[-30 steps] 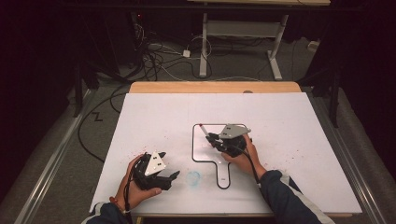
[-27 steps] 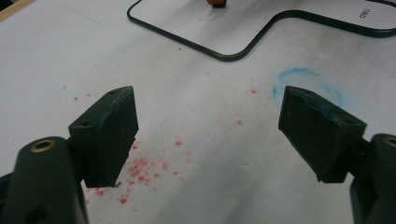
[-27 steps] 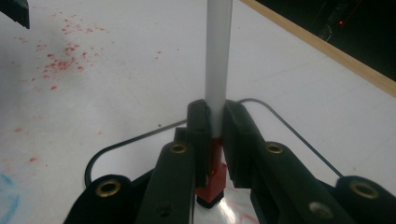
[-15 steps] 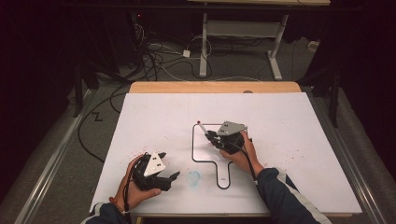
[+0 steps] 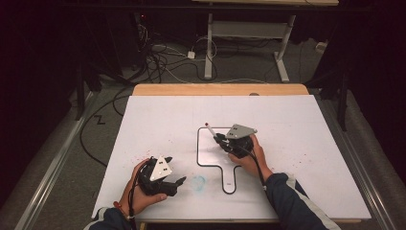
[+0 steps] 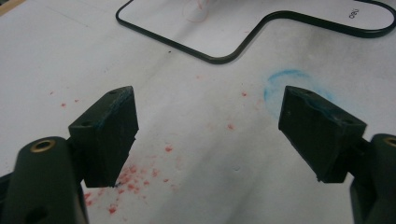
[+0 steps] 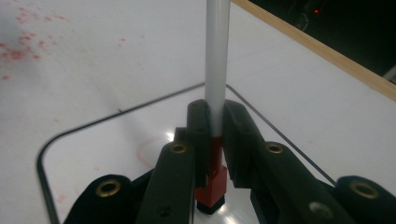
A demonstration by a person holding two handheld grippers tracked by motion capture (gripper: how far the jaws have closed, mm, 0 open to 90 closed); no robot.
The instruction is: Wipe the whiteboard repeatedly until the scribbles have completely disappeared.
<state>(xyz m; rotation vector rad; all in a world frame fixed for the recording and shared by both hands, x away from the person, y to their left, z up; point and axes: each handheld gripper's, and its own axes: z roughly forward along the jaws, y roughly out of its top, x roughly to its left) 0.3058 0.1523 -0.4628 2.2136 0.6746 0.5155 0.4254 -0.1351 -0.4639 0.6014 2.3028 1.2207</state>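
A small white board with a black rim [image 5: 198, 148] [image 6: 219, 58] [image 7: 42, 154], shaped like a paddle, lies on the large white sheet [image 5: 297, 124]. Over it my right gripper [image 5: 221, 140] [image 7: 215, 135] is shut on a marker [image 5: 209, 129] [image 7: 217, 70], a white barrel with a red and black end. The marker leans up and away from the jaws. A faint red ring [image 7: 149, 151] marks the board under it. My left gripper [image 5: 175, 170] [image 6: 210, 126] rests open near the front left, with nothing between its fingers.
A blue smudge [image 5: 198, 182] [image 6: 280, 81] and red specks [image 6: 126, 179] stain the sheet near the left gripper. A wooden table edge [image 5: 220, 89] runs along the far side. Cables [image 5: 163, 57] and a desk frame [image 5: 249, 33] lie on the floor beyond.
The right gripper with the marker has shifted slightly away from the person over the small board. The left gripper has stayed put.
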